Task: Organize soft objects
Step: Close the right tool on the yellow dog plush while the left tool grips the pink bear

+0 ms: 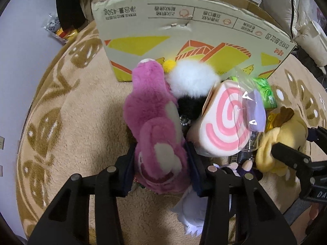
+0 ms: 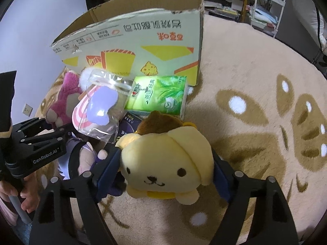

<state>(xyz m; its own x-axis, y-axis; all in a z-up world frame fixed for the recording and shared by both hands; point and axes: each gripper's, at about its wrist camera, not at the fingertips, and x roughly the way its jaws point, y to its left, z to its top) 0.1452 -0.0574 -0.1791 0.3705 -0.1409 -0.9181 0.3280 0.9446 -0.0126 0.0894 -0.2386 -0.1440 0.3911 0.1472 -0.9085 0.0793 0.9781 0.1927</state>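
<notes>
My left gripper is shut on a pink plush bear, which lies on the rug in front of a cardboard box. My right gripper is shut on a yellow dog plush with a brown beret. The bear also shows in the right wrist view, and the yellow dog in the left wrist view. Between them lie a pink swirl cushion, a clear pouch with a purple item, a white and black fluffy toy and a small purple doll.
A green tissue pack lies before the open box. The beige patterned rug stretches right. Snack packets sit by the wall at far left. Shelves and a trolley stand behind.
</notes>
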